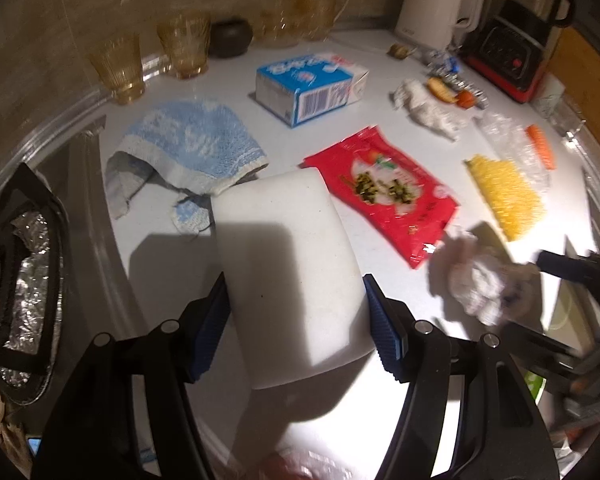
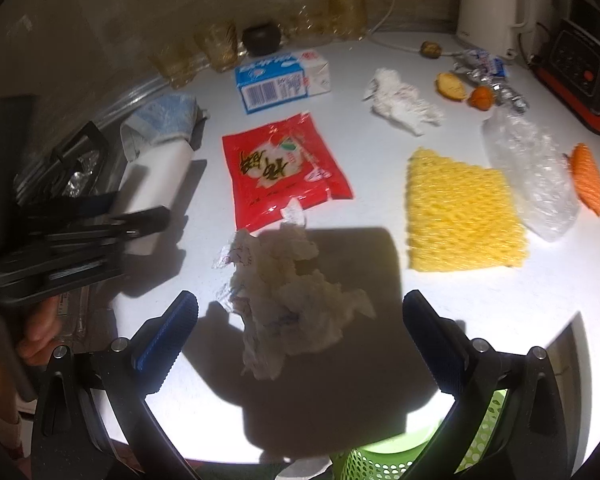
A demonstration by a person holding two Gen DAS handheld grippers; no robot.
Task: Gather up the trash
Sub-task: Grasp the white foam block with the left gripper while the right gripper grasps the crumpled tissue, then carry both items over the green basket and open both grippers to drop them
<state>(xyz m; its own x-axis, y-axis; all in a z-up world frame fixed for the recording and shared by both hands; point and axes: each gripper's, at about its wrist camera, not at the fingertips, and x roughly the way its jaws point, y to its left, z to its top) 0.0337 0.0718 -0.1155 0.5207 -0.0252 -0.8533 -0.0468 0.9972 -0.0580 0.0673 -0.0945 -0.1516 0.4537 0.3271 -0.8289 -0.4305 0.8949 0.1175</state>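
A white foam block [image 1: 292, 272] lies on the white counter [image 1: 172, 280]. My left gripper [image 1: 296, 320] has a blue pad against each of its long sides. A crumpled tissue wad [image 2: 292, 300] with a bit of clear wrap lies between the fingers of my right gripper [image 2: 300, 336], which stands open, its pads well clear of the wad. Further back lie a red snack wrapper [image 2: 284, 168], a blue-and-white carton [image 2: 284, 80] on its side, a second crumpled tissue [image 2: 400, 104], a yellow mesh pad [image 2: 464, 216] and a clear plastic bag [image 2: 532, 168].
A blue cloth [image 1: 192, 148] lies beside the stove burner [image 1: 20, 260] at the left. Amber glasses [image 1: 120, 68], a dark pot [image 1: 230, 38], a white kettle [image 1: 432, 4] and a blender [image 1: 516, 52] line the back. Food scraps [image 2: 588, 180] lie far right. A green basket [image 2: 384, 460] sits below the counter's front edge.
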